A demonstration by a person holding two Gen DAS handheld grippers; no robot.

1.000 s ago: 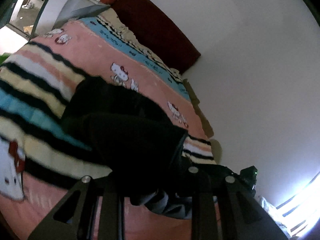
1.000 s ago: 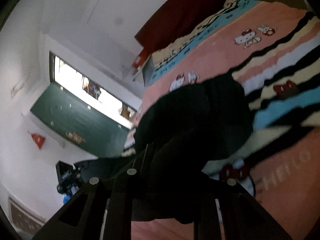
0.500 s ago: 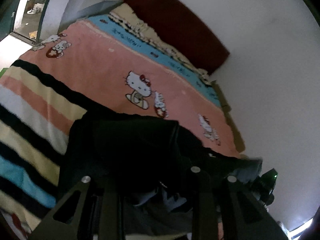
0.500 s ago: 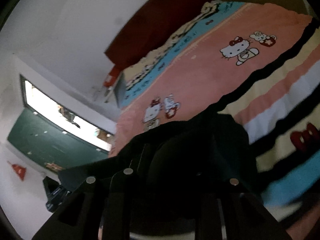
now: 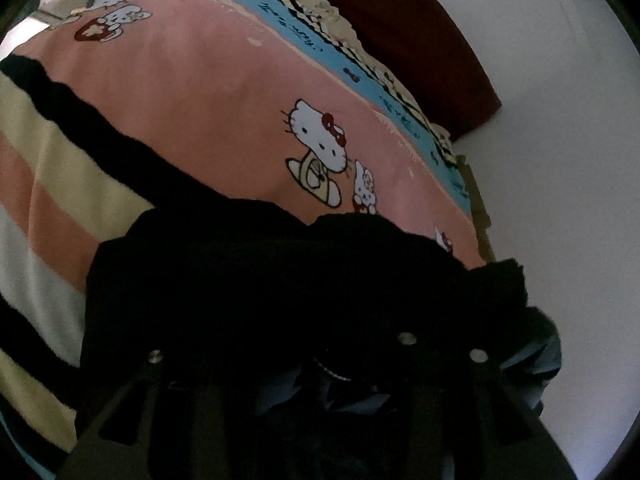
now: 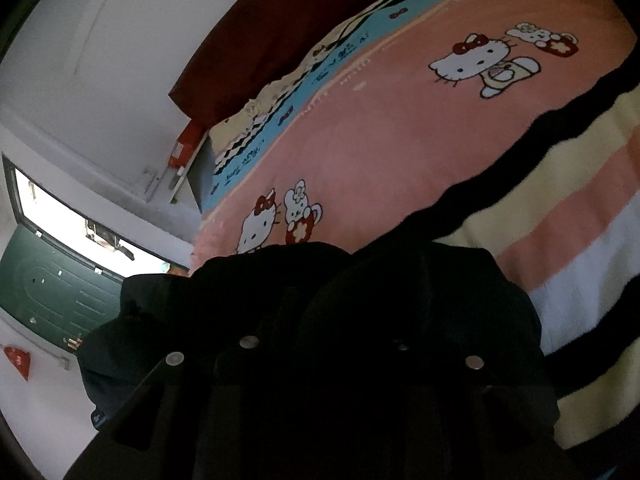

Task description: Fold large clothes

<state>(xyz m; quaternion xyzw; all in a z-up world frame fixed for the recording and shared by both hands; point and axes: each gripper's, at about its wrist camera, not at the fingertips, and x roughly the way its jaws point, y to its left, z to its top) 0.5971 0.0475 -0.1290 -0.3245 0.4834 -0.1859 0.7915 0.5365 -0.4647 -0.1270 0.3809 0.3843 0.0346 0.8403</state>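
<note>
A black garment (image 5: 280,280) with a grey-blue lining lies bunched on the bed blanket (image 5: 200,100), which is pink with cartoon cats and stripes. The cloth is draped over my left gripper (image 5: 304,332); its jaws are opening, with fabric loosely between them and the tips buried in dark cloth. In the right wrist view the same black garment (image 6: 400,300) covers my right gripper (image 6: 324,332). Its jaws are also opening with cloth between them, and its pads are hidden. The blanket (image 6: 400,140) stretches away beyond the garment.
A dark red headboard (image 5: 400,28) stands at the far end of the bed against a white wall (image 5: 560,160). In the right wrist view, a red box (image 6: 186,146) sits on a shelf beside the bed, with a green door (image 6: 52,300) below.
Both grippers have moved forward and down over the bed, carrying the black garment onto the blanket. The fingers of both now stand wider apart, the left clearly so.
</note>
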